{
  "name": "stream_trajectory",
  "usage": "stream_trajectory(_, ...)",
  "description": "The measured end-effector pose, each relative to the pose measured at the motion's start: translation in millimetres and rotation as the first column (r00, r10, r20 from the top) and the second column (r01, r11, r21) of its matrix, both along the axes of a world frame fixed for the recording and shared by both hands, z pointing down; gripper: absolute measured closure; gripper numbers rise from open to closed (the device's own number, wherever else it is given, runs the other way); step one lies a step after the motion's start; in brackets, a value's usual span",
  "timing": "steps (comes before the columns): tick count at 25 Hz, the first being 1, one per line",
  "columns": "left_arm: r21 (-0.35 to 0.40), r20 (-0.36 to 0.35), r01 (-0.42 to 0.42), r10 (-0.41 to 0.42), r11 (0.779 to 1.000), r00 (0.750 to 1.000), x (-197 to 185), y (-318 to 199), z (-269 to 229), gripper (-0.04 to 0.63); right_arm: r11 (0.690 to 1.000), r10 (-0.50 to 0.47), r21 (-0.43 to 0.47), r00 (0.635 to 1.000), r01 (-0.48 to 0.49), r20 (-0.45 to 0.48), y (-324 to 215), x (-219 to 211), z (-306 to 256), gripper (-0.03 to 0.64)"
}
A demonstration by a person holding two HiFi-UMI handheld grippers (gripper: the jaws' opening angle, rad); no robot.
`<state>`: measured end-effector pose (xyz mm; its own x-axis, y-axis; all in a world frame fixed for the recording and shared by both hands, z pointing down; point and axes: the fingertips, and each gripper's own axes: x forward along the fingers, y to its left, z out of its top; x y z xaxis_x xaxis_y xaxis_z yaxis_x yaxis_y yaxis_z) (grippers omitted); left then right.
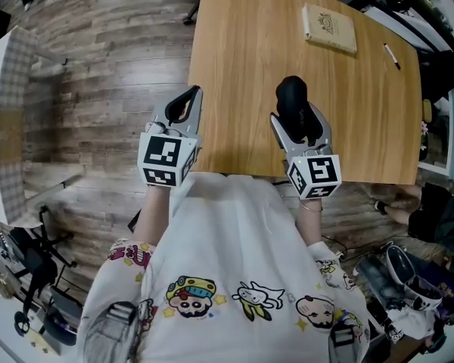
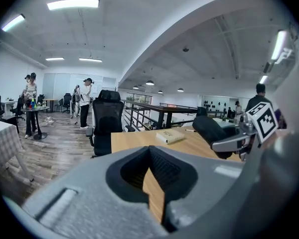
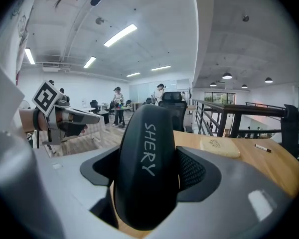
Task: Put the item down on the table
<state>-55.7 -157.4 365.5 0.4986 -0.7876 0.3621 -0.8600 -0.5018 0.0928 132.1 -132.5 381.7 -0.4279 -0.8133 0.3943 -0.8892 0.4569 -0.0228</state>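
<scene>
Clamping a black case (image 3: 147, 168) between wide-set jaws, the right gripper (image 1: 296, 123) sits over the wooden table's (image 1: 242, 51) near edge. At the table's left edge, the left gripper (image 1: 189, 97) has its jaws together, holding nothing.

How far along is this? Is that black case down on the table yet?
Not yet. Done: the black case is gripped firmly in the right gripper. In hand: it is held over the near part of the wooden table. Left: lowering it onto the wood and letting go. The left gripper is shut and empty.
</scene>
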Motion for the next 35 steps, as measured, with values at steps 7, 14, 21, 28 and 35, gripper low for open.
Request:
stream_trajectory(7, -0.021, -0.008, 0.008, -0.008, 1.0, 1.0, -3.6, -6.2, 6.0, 0.595, 1.0, -0.017, -0.015, 1.0, 0.016, -0.018, -13.5, -2.7, 5.2, 0.264)
stream_trajectory(14, -0.052, -0.016, 0.014, -0.015, 0.999, 1.0, -3.4, -11.1, 17.7, 0.595, 0.996, -0.075, -0.046, 0.995, 0.072, -0.071, -26.1, -10.2, 22.9, 0.264)
stream_trajectory(21, -0.069, -0.002, 0.034, -0.034, 0.997, 0.999, -6.2, -16.7, 29.2, 0.595, 0.983, -0.17, -0.086, 0.976, 0.159, -0.134, -35.9, -23.2, 46.8, 0.264)
stream_trajectory(28, -0.099, 0.003, 0.045, -0.045, 0.994, 0.999, -5.2, -10.5, 44.8, 0.595, 0.96, -0.263, -0.148, 0.947, 0.238, -0.183, -35.0, -40.9, 80.4, 0.264)
stream_trajectory(35, -0.125, -0.005, 0.055, -0.056, 0.991, 0.998, -6.3, 2.7, 55.8, 0.595, 0.929, -0.343, -0.217, 0.917, 0.3, -0.203, -22.5, -60.7, 113.0, 0.265)
